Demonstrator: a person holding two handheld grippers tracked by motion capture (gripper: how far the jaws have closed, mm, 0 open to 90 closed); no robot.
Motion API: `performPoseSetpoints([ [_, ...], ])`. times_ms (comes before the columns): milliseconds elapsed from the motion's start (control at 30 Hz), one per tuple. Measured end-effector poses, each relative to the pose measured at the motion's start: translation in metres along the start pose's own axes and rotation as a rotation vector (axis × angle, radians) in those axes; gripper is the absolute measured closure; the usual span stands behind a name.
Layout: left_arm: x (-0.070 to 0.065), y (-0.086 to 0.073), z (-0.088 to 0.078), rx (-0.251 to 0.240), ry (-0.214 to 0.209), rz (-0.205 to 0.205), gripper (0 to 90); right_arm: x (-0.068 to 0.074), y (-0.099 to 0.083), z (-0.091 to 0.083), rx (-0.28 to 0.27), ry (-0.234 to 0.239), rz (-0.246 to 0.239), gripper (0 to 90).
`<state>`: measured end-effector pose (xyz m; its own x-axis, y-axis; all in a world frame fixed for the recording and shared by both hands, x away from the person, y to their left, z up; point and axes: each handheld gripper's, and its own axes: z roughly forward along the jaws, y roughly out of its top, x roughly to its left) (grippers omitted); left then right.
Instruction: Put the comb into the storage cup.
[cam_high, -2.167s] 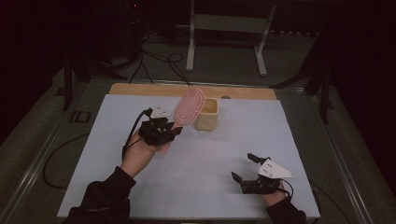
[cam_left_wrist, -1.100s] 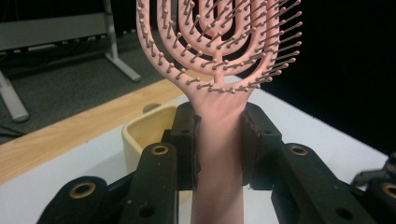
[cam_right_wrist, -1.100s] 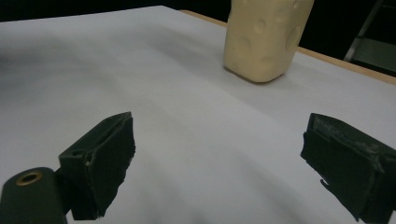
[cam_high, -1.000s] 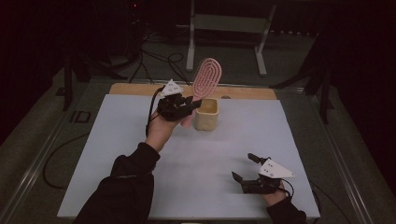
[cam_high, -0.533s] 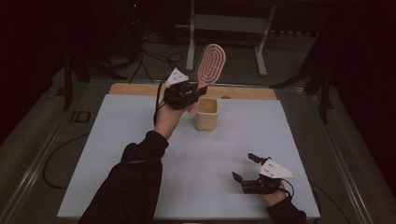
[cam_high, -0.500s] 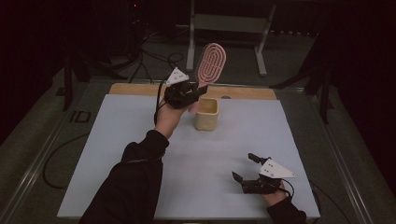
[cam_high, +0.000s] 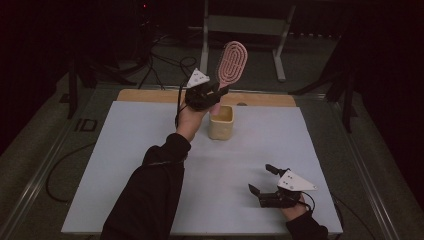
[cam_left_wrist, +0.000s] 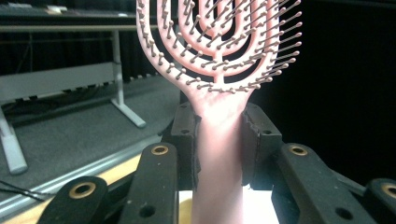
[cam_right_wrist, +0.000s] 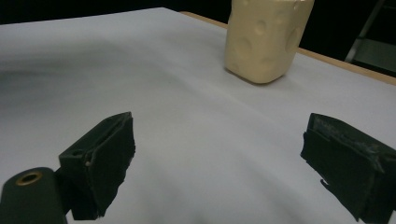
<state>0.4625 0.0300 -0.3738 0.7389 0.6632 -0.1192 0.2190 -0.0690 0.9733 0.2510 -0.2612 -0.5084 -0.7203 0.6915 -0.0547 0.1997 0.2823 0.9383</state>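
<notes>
— High view: fixed above the near edge, looking forward and down across the whole white table (cam_high: 125, 165). Left gripper view?

— Riding close behind raised jaws, facing outward over the far edge toward a metal stand (cam_left_wrist: 122, 100), also seen from above (cam_high: 240, 30).

— Right gripper view?

— Low, just above the tabletop (cam_right_wrist: 163, 116), aimed at the cream cup (cam_right_wrist: 264, 39), shared with overhead (cam_high: 221, 123).

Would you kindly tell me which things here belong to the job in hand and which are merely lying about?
In hand:
- pink hairbrush, clamped in the left gripper
- cream holder beneath it

Lying about:
- right gripper, jaws open on the white mat
- metal stand behind
</notes>
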Motion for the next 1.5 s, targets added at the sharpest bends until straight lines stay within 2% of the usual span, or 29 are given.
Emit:
performPoseSetpoints([
  [133, 0.004, -0.001, 0.006, -0.029, -0.009, -0.01, 70.0, 0.0, 0.0, 0.0, -0.001, 0.001, 0.0, 9.2],
  [267, 0.008, -0.005, 0.012, -0.045, 0.013, -0.024, 69.9, 0.0, 0.0, 0.0, -0.002, 0.005, 0.002, 9.3],
  [300, 0.01, -0.007, 0.013, -0.055, 0.002, -0.027, 69.9, 0.0, 0.0, 0.0, -0.001, 0.007, 0.003, 9.2],
  [533, 0.014, -0.02, 0.022, -0.095, -0.007, -0.019, 69.9, 0.0, 0.0, 0.0, 0.0, 0.01, 0.004, 9.3],
  [833, 0.018, -0.036, 0.031, -0.099, 0.007, -0.031, 69.9, 0.0, 0.0, 0.0, -0.001, 0.015, 0.008, 9.2],
  [1133, 0.019, -0.051, 0.035, -0.066, 0.019, -0.02, 69.9, 0.0, 0.0, 0.0, -0.001, 0.017, 0.009, 9.3],
  [1367, 0.019, -0.063, 0.035, -0.062, 0.015, -0.02, 69.9, 0.0, 0.0, 0.0, -0.002, 0.019, 0.009, 9.2],
  [1500, 0.018, -0.069, 0.036, -0.055, 0.024, -0.004, 69.8, 0.0, 0.0, 0.0, -0.002, 0.019, 0.009, 9.3],
])
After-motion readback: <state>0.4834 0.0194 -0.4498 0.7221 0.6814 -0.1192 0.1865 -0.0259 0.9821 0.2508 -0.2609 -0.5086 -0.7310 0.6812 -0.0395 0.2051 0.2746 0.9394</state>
